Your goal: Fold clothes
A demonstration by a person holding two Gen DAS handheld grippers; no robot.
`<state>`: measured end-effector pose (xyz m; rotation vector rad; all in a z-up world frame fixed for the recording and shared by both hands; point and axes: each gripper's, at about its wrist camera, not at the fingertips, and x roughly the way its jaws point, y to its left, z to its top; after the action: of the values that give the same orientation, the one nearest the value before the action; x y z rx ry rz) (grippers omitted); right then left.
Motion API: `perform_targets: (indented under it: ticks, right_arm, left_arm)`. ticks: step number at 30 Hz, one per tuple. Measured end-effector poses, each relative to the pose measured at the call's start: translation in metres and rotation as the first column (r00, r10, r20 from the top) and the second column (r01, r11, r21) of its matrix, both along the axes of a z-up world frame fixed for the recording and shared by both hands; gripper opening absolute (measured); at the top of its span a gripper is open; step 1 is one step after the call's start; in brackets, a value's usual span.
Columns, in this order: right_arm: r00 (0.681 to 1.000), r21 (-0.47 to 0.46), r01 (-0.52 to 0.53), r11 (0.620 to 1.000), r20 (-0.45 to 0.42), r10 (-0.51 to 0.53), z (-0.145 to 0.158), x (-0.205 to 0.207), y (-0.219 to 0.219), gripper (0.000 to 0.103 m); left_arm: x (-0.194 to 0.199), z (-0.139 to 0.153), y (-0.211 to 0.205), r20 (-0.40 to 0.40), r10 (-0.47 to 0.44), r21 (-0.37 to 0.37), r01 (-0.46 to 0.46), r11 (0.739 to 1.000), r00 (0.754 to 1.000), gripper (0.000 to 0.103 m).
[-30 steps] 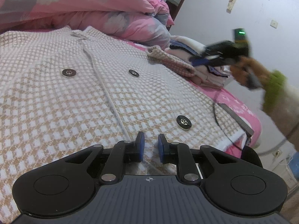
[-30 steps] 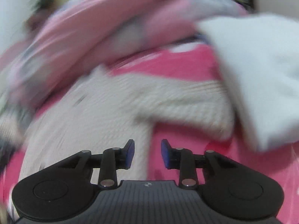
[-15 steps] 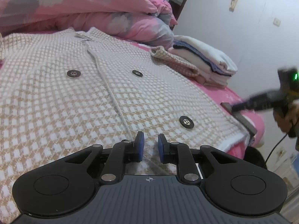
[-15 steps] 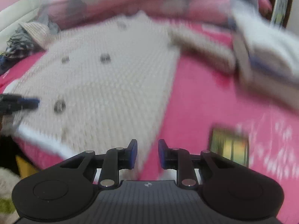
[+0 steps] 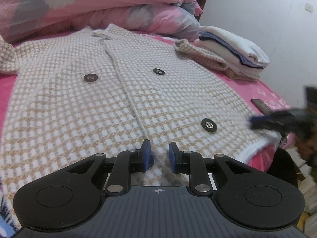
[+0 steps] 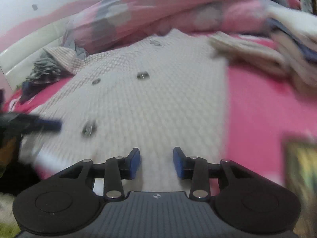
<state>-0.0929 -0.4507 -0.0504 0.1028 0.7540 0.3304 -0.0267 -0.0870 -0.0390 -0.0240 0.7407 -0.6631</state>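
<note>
Two grippers over a checked button-front coat [image 5: 122, 99] spread flat on the pink bed [image 6: 255, 107], left gripper [image 5: 158, 155] at its hem, jaws just opened slightly, pinching nothing visible, right gripper [image 6: 156, 163] at the hem's right corner, jaws just widened, nothing gripped, folded clothes stack [image 5: 233, 53] far right.

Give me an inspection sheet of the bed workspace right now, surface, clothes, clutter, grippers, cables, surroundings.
Surface: pink bed sheet.
Job's things: checked buttoned jacket spread flat, front up; folded clothes stack beside it.
Clutter: rumpled pink duvet behind; dark flat object near bed edge; loose garments at far side.
Grippers: left gripper over the hem, jaws just opened slightly, fabric between, not pinched; right gripper at the hem, jaws just opening, nothing gripped.
Cables: nothing seen.
Surroundings: white wall.
</note>
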Motion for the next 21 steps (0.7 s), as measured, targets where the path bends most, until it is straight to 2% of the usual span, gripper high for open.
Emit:
perform_targets:
  ticks: [4, 6, 8, 10, 12, 13, 15, 18, 21]
  right_arm:
    - [0.994, -0.005, 0.081, 0.997, 0.078, -0.081, 0.017, -0.057, -0.013, 0.04]
    - [0.982, 0.026, 0.099, 0.995, 0.162, -0.102, 0.021, -0.066, -0.002, 0.04]
    - [0.972, 0.059, 0.074, 0.996, 0.221, -0.085, 0.016, -0.066, 0.018, 0.039]
    - [0.969, 0.04, 0.108, 0.993, 0.22, -0.114, 0.001, -0.058, 0.036, 0.039]
    - [0.963, -0.008, 0.194, 0.981, 0.194, -0.189, -0.017, -0.057, 0.049, 0.039]
    - [0.957, -0.026, 0.23, 0.973, 0.188, -0.221, -0.024, -0.059, 0.055, 0.039]
    - [0.945, -0.012, 0.255, 0.967, 0.214, -0.247, -0.024, -0.08, 0.061, 0.041]
    - [0.944, 0.016, 0.252, 0.968, 0.217, -0.25, -0.016, -0.102, 0.066, 0.042]
    - [0.934, 0.033, 0.238, 0.971, 0.265, -0.239, -0.002, -0.114, 0.074, 0.042]
  left_arm:
    - [-0.004, 0.005, -0.008, 0.008, 0.017, 0.048, -0.018, 0.999, 1.0, 0.026]
    - [-0.009, 0.007, -0.012, 0.016, 0.026, 0.073, -0.028, 0.997, 1.0, 0.033]
    - [-0.013, 0.007, -0.015, 0.03, 0.029, 0.099, -0.032, 0.995, 0.999, 0.037]
    - [-0.017, 0.006, -0.017, 0.041, 0.029, 0.118, -0.034, 0.992, 0.999, 0.039]
    - [-0.02, 0.006, -0.017, 0.046, 0.044, 0.138, -0.05, 0.989, 0.998, 0.056]
    - [-0.02, 0.006, -0.015, 0.042, 0.054, 0.14, -0.06, 0.988, 0.998, 0.059]
    - [-0.021, 0.007, -0.009, 0.033, 0.076, 0.129, -0.079, 0.988, 0.997, 0.059]
    - [-0.023, 0.014, 0.002, 0.025, 0.11, 0.088, -0.112, 0.99, 0.994, 0.059]
    - [-0.022, 0.028, 0.011, 0.059, 0.148, 0.047, -0.151, 0.987, 0.987, 0.063]
